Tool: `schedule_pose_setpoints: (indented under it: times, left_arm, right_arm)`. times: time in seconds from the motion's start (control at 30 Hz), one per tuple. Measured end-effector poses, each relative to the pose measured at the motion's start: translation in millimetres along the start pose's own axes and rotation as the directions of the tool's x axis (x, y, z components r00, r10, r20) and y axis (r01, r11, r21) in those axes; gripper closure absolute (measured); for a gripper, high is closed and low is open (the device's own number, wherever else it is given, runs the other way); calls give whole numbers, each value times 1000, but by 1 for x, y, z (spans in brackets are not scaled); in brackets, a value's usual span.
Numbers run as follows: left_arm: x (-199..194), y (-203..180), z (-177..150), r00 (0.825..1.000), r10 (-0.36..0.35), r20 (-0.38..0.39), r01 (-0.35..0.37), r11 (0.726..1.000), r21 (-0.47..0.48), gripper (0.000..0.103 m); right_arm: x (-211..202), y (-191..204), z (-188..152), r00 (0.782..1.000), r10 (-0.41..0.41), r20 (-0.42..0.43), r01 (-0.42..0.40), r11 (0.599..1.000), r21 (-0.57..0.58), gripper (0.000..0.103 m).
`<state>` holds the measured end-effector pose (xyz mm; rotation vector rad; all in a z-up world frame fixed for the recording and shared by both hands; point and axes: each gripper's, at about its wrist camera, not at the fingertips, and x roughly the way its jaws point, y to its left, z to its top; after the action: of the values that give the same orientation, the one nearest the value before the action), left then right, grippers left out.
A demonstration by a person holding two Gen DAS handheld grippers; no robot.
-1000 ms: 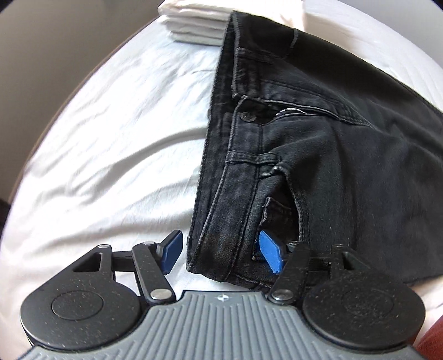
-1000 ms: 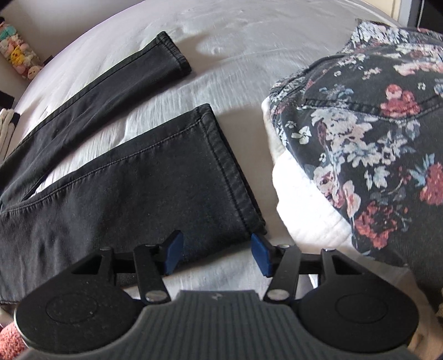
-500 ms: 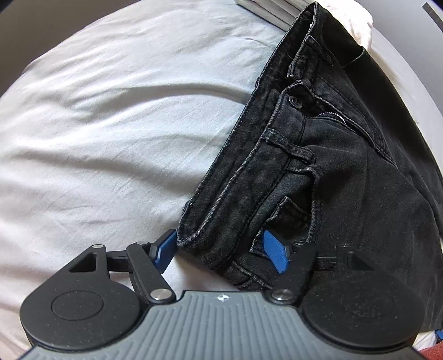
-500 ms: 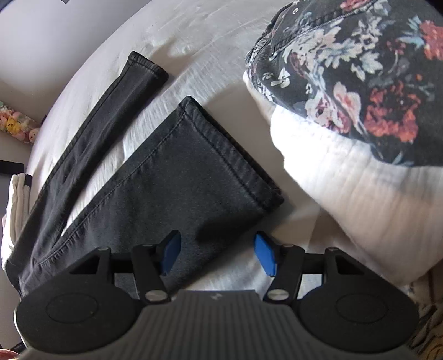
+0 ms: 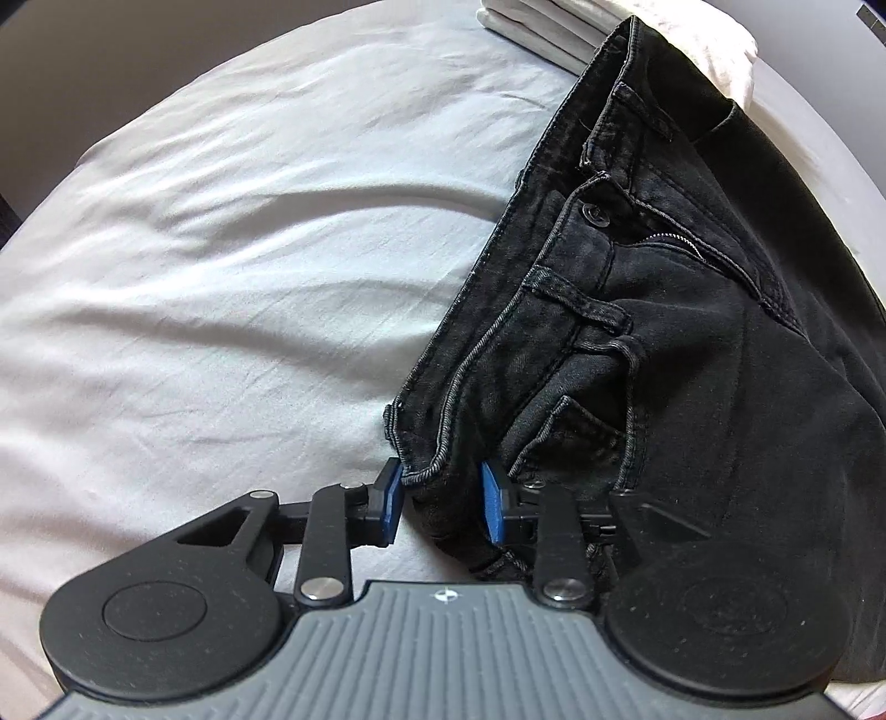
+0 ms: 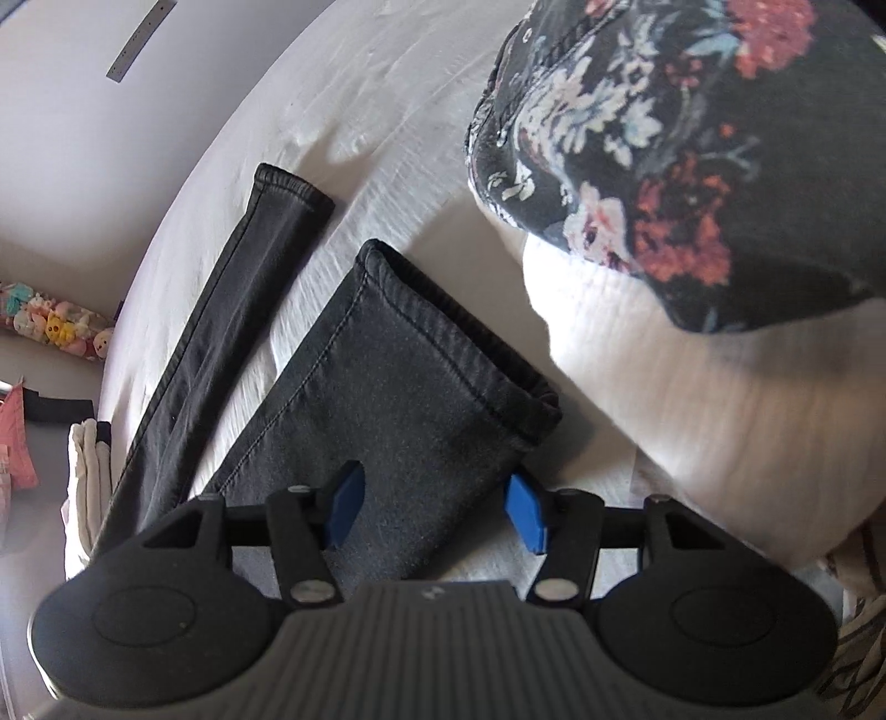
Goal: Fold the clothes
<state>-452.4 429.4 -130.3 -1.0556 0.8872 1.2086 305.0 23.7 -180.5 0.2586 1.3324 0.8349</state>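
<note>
The left gripper (image 5: 443, 501) points steeply down at the near corner of the waistband of the black jeans (image 5: 664, 343). Its jaws are closing, with the waistband corner between the blue pads (image 5: 492, 503); the left pad sits at the fabric's edge, and whether both press on the cloth yet cannot be told. The jeans lie spread on a white bed sheet (image 5: 221, 277), waistband running away to the far right, button and zip showing. A stack of folded white cloth (image 5: 542, 27) lies at the far end, just beyond the waistband.

The right gripper (image 6: 432, 507) stands fairly wide over the lower end of the nearer jeans leg (image 6: 398, 376), holding nothing. The other leg (image 6: 232, 310) lies to the left, apart. To the right, floral clothing (image 6: 692, 138) rests on a white pillow (image 6: 692, 399).
</note>
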Motion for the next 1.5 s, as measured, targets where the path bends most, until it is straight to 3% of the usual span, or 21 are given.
schedule_pose_setpoints:
  times: [0.17,0.3,0.4,0.53,0.6,0.73,0.77,0.83,1.03,1.13,1.27,1.5]
  left_arm:
    - [-2,11,2,1000,-15,-9,15,997,-74,60]
    - [-2,31,-6,997,-82,-9,78,979,-190,50]
    - [0,45,-12,990,-143,0,138,953,-271,47]
    - [6,49,-13,979,-201,12,194,928,-317,36]
    - [11,44,-13,978,-210,18,204,924,-323,36]
    - [10,33,-13,988,-148,38,153,945,-290,58]
    - [8,31,-12,990,-133,44,140,949,-283,72]
    - [1,35,-13,988,-141,58,151,950,-272,77]
    - [-42,31,-10,982,-139,131,161,970,-181,81]
    - [-58,31,-6,981,-141,136,159,977,-139,81]
    - [-44,28,-6,991,-97,88,107,988,-109,81]
    - [-3,26,-12,1000,-23,19,25,996,-86,80]
  right_arm:
    - [-3,-11,1,1000,0,8,0,999,37,42]
    - [1,-15,4,1000,-6,18,5,999,50,43]
    - [6,-14,6,1000,-13,28,11,999,48,48]
    - [11,-8,9,999,-38,27,37,999,28,55]
    - [11,-7,9,998,-51,31,50,998,24,59]
    - [7,-7,6,997,-55,52,54,998,25,88]
    - [4,-6,5,997,-51,61,50,999,20,93]
    - [-2,-1,4,996,-52,79,52,999,-8,94]
    - [-37,29,10,991,-44,129,57,993,-105,96]
    - [-54,34,13,992,-49,114,62,992,-114,97]
    - [-49,27,2,993,-100,66,108,984,-139,97]
    - [-20,-14,-17,984,-176,9,176,982,-67,96]
